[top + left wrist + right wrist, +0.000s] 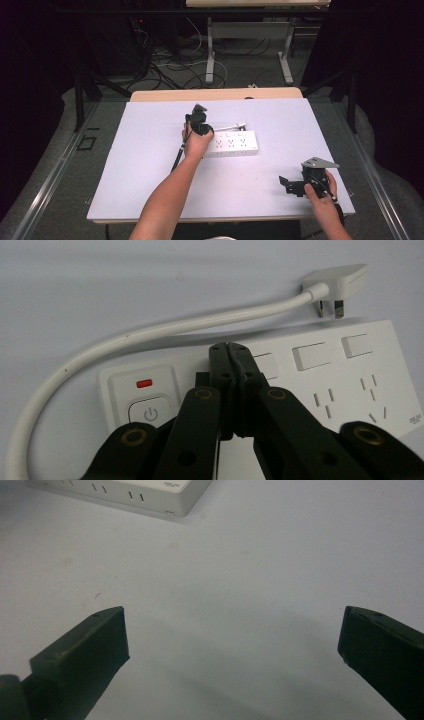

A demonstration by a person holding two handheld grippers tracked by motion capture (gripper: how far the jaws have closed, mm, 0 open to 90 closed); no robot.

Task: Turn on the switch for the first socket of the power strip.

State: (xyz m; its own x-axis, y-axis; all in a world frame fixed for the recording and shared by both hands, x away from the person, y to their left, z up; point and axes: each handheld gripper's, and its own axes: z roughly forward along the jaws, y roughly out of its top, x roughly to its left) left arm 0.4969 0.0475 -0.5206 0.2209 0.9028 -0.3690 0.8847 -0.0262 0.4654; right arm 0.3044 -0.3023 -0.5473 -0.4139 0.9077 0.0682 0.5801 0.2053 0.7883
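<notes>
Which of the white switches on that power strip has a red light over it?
The power button at the cord end of the power strip, marked with a power symbol. The plain rectangular switches have no light.

Power strip (320, 390): white all over, marked with rows of grey socket slots
Indicator light (144, 384): a small red bar is seen glowing on the white switch panel
Power button (150, 413): white, outlined in grey, a grey power symbol printed on it
Cord (150, 332): plain white
Plug (336, 282): white, with silver-grey prongs
Left gripper (229, 347): black, with brass-coloured pivot pins
Right gripper (232, 635): matt black jaws
Surface (150, 150): pale lavender-white, edged in light wood
</notes>
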